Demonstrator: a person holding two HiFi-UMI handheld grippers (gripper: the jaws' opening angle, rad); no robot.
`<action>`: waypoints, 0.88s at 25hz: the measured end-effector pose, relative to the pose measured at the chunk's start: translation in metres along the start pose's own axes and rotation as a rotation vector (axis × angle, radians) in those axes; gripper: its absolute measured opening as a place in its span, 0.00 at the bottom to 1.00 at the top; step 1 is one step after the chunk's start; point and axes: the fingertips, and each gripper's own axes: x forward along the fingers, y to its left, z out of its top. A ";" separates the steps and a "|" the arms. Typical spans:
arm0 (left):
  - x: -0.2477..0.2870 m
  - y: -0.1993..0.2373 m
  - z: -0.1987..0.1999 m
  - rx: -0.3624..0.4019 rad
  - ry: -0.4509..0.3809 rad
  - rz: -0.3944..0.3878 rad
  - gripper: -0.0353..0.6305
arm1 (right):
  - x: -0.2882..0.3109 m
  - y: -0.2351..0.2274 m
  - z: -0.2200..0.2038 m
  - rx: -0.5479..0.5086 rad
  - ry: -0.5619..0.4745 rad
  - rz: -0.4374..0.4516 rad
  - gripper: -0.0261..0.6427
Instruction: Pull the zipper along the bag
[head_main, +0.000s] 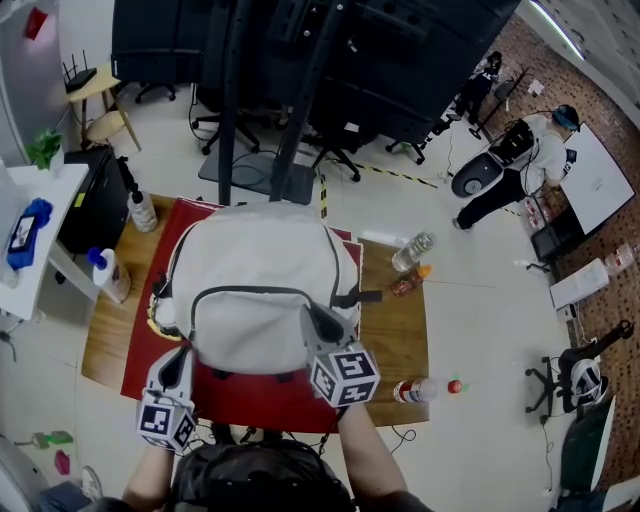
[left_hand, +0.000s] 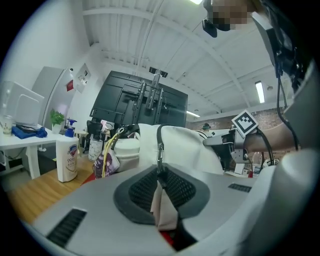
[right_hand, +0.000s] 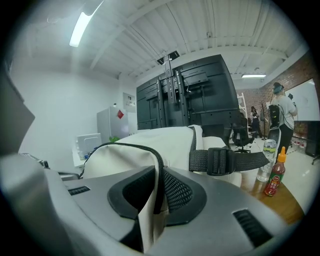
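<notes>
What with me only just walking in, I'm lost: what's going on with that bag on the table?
A person is working a pale backpack that lies on a red mat on the wooden table, with a gripper in each hand. The left gripper is shut on the zipper pull and a fold of fabric. The right gripper is shut on the backpack's fabric beside the zipper track, bracing it. How far the zipper has run can't be told.
</notes>
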 end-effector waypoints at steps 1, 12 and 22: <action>-0.001 0.000 0.001 0.001 0.000 0.004 0.13 | -0.001 0.000 0.000 -0.001 -0.003 0.000 0.11; -0.001 -0.005 0.009 0.051 0.014 0.039 0.14 | -0.010 0.002 0.004 -0.024 -0.036 -0.010 0.12; 0.004 -0.016 0.006 0.059 0.042 0.053 0.29 | -0.011 0.012 -0.004 -0.077 0.014 0.006 0.27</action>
